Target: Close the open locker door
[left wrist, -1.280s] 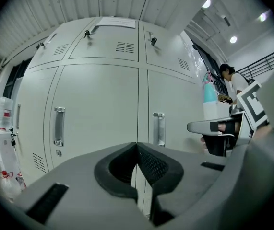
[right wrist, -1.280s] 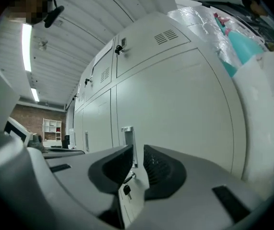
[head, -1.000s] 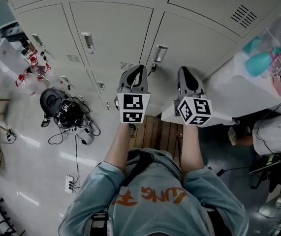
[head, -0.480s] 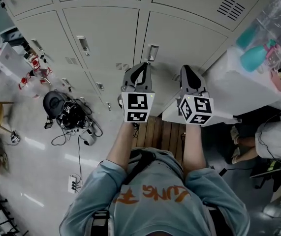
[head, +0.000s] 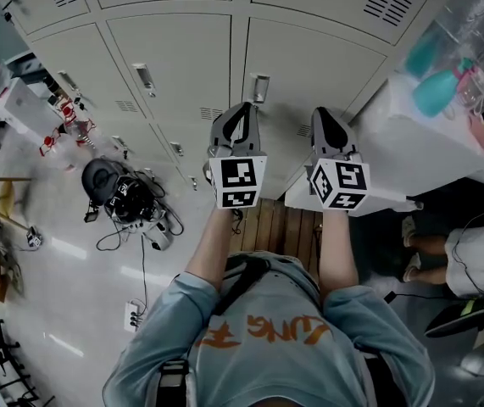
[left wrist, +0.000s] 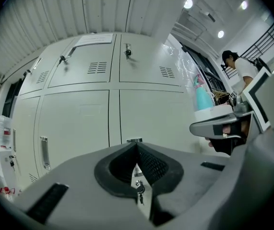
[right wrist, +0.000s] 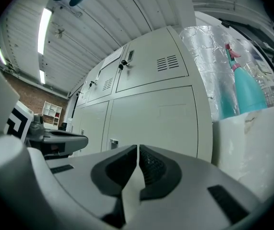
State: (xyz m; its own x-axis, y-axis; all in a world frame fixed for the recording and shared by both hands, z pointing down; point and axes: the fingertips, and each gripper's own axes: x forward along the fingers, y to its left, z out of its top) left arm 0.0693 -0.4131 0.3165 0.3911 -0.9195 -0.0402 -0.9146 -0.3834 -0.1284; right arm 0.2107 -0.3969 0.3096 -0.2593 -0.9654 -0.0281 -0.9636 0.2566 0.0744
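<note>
Two tools reach forward side by side toward a bank of pale grey lockers (head: pixel 174 58). The left tool (head: pixel 243 113) has its pads pressed together at the tips with nothing caught between them. Through the small gap lower down, its own view shows a key (left wrist: pixel 139 186) hanging in a lock. The right tool (head: pixel 322 119) is all but closed as well, with only a hairline slit between the pads, and it grips nothing. Every door facing the tools in the two gripper views sits flush.

The open locker door (head: pixel 390 198) appears to be the white panel jutting from the foot of the bank, just under the right tool's marker cube. Its angle cannot be told.

To the right stands a white counter (head: pixel 445 151) with a teal spray bottle (head: pixel 439 91) on it. On the floor (head: pixel 72 270) to the left lies a tangle of black gear and cables (head: pixel 127 200). Another person (left wrist: pixel 240 68) stands beyond the counter in the left gripper view.
</note>
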